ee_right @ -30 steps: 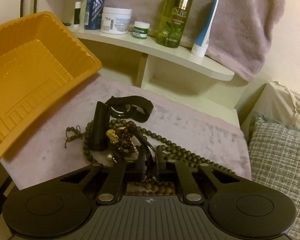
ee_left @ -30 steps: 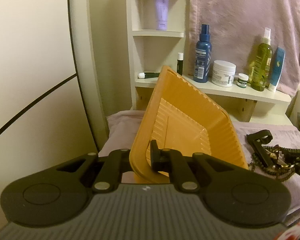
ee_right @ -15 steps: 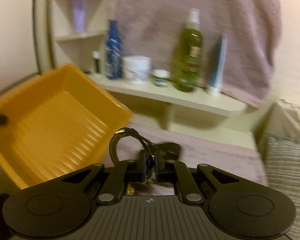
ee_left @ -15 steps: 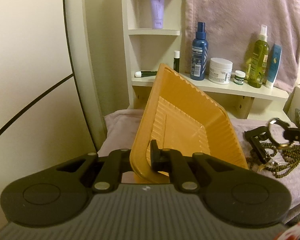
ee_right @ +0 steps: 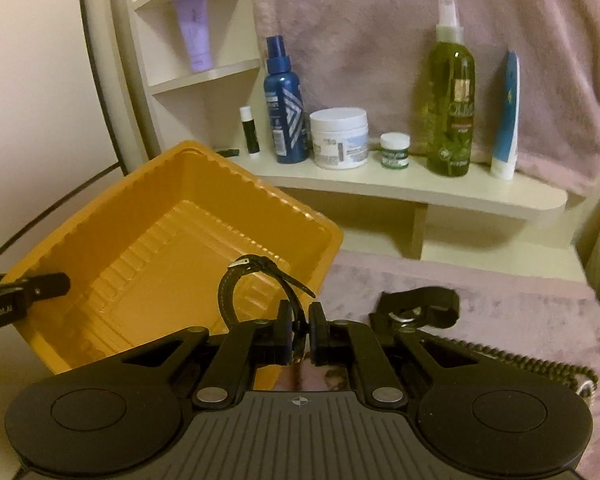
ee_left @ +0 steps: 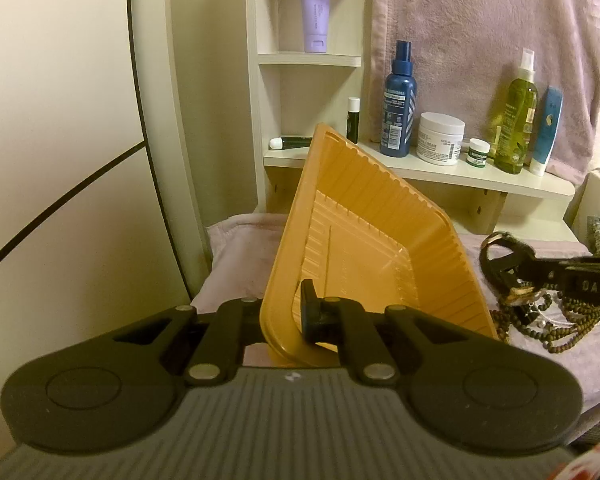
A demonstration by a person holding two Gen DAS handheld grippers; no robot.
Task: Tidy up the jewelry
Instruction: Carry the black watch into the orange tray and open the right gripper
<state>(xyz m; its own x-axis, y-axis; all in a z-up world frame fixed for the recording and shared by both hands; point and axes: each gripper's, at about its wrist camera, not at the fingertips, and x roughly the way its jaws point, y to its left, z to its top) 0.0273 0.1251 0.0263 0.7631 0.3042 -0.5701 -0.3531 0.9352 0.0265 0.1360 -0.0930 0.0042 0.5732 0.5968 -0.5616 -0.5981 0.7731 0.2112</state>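
My left gripper (ee_left: 288,312) is shut on the near rim of an orange plastic tray (ee_left: 364,240) and holds it tilted up on the mauve cloth. My right gripper (ee_right: 300,330) is shut on a black strap watch (ee_right: 256,280) and holds it in the air just over the tray's (ee_right: 148,248) right rim. It also shows in the left wrist view (ee_left: 548,272), right of the tray. A pile of brown bead strands and other jewelry (ee_left: 556,320) lies on the cloth under it. A second black watch (ee_right: 420,308) lies on the cloth.
A cream shelf (ee_right: 420,188) behind holds a blue spray bottle (ee_right: 286,112), a white jar (ee_right: 340,136), a small jar (ee_right: 396,150), a green bottle (ee_right: 450,100) and a blue tube (ee_right: 506,120). A mauve towel (ee_right: 380,32) hangs behind. A curved wall panel (ee_left: 60,120) stands left.
My right gripper has lifted the black watch off the jewelry pile and carried it left to the tray's rim. The left gripper has kept the tray tilted.
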